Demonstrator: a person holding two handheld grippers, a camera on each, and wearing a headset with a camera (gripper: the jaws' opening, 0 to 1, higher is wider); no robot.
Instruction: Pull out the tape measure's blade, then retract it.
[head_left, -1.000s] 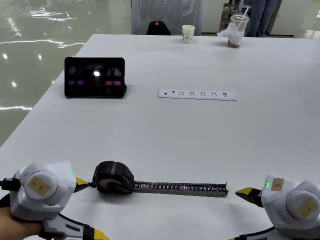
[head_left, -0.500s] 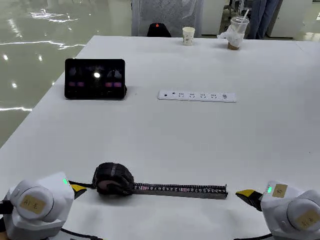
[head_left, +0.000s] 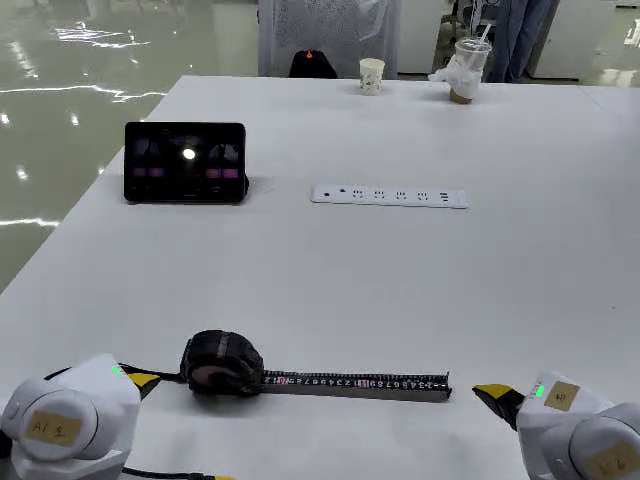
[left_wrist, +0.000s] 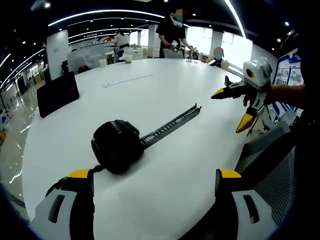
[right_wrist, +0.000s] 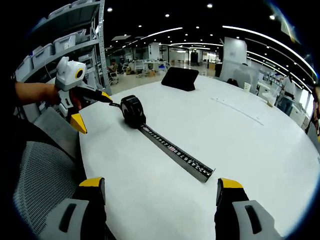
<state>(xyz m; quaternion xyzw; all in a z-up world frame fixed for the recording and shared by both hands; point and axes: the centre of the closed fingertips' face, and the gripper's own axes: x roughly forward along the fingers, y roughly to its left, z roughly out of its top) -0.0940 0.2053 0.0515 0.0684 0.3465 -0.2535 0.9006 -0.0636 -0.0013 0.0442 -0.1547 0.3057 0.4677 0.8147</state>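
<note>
Nearest of all, the left gripper (left_wrist: 154, 175), white-bodied with yellow-tipped black jaws, sits at the near edge of the broad white table (head_left: 300, 270). Its jaws are spread wide with nothing between them. The right gripper (right_wrist: 160, 182), its twin, hangs at the same edge well off to the other side, jaws likewise parted and empty. Each carries a small green light and a tan paper sticker on its round housing. There is handwriting on the stickers, but it is too small to read.

Between the two lies the black, rounded tape measure (head_left: 222, 362), resting on the tabletop near the left gripper's tip. Its dark blade (head_left: 355, 383) is drawn out and lies flat, running toward the right gripper and stopping short of it. Pale numerals and a few red marks line the blade, too fine to make out, and I cannot read any marking on the case.

Farther back a black tablet (head_left: 185, 162) stands propped up, its dim screen showing purple patches and a bright glare spot. Off toward the right gripper's side lies a long white power strip (head_left: 388, 196). At the far edge stand a small white paper cup (head_left: 371, 75) and a clear plastic cup (head_left: 462, 72) with a straw, wrapped in white tissue.
</note>
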